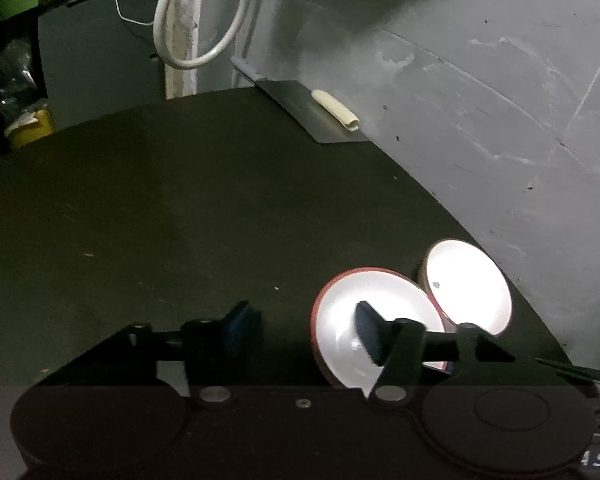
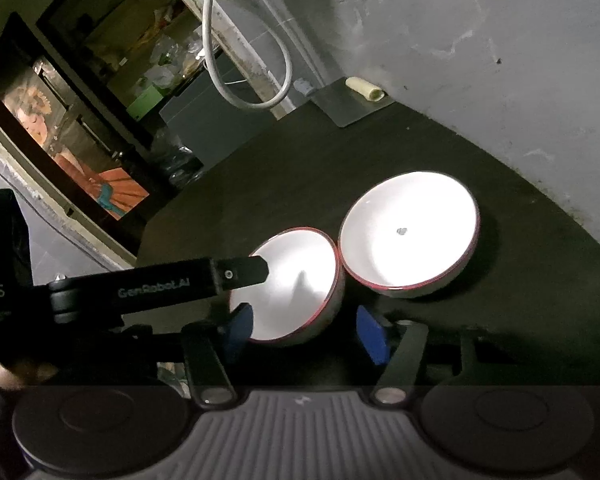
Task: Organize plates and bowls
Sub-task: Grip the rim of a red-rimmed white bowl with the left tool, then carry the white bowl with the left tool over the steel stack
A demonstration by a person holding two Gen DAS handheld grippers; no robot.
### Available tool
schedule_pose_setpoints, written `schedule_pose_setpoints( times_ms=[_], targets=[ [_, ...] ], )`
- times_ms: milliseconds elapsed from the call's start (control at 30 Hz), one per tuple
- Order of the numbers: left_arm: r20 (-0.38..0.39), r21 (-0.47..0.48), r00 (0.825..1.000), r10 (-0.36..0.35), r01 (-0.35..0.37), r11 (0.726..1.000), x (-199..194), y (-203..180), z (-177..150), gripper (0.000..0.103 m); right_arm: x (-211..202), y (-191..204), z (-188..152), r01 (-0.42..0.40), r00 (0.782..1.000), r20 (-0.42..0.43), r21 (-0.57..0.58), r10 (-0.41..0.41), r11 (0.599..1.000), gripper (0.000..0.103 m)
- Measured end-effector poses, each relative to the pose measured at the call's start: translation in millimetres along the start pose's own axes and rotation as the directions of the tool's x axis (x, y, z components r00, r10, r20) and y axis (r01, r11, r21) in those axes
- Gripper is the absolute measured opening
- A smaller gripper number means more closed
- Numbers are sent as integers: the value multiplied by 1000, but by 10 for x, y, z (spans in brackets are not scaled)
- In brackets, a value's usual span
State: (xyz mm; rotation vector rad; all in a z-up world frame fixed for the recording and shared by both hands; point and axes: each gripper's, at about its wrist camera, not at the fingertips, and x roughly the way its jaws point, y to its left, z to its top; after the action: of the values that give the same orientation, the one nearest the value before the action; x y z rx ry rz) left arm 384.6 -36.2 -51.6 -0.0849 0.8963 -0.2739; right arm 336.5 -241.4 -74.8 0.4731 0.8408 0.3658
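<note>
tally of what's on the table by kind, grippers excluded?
Bowls, white inside with a red rim: 2, the nearer bowl and the farther bowl, side by side, rims touching or nearly so.
Flat grey sheet by the wall: 1.
Pale rolled piece lying on that sheet: 1.
Plates: 0 seen.
Total: 4.

Glossy white glazed bowls [image 2: 408, 236] with red rims on matt dark table [image 2: 500, 184]; smooth dull metal sheet [image 2: 348, 106] at far edge; rough grey plastered wall [image 2: 480, 60]
</note>
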Motion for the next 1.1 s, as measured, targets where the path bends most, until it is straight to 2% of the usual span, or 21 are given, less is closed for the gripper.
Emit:
schedule_pose_setpoints(
  times_ms=[67,133,200,300,533,1100],
  targets=[
    [-10,-8,1000,-8,8,1000,13,-6,6,40,16,-3,2,-4,1000,-5,1,4,1000,55],
    [-16,-14,1000,-20,20,1000,24,-11,7,36,25,-9,9,-5,1000,-10,0,5,1000,50],
    [-24,-15,999,-31,31,999,41,-18,10,25,40,-10,13,-3,1000,-16,2,3,1000,48],
    [-35,-17,998,-44,43,999,61,-34,3,17,52,-10,9,0,1000,-25,7,1,1000,43],
    [-39,-36,998,-44,42,998,25,-26,-32,12,20,-15,-29,4,1000,-23,20,-4,1000,35],
    [42,-22,998,-49,50,999,-608,14,-184,12,-417,328,-207,-31,999,28,-36,32,999,34]
  ],
)
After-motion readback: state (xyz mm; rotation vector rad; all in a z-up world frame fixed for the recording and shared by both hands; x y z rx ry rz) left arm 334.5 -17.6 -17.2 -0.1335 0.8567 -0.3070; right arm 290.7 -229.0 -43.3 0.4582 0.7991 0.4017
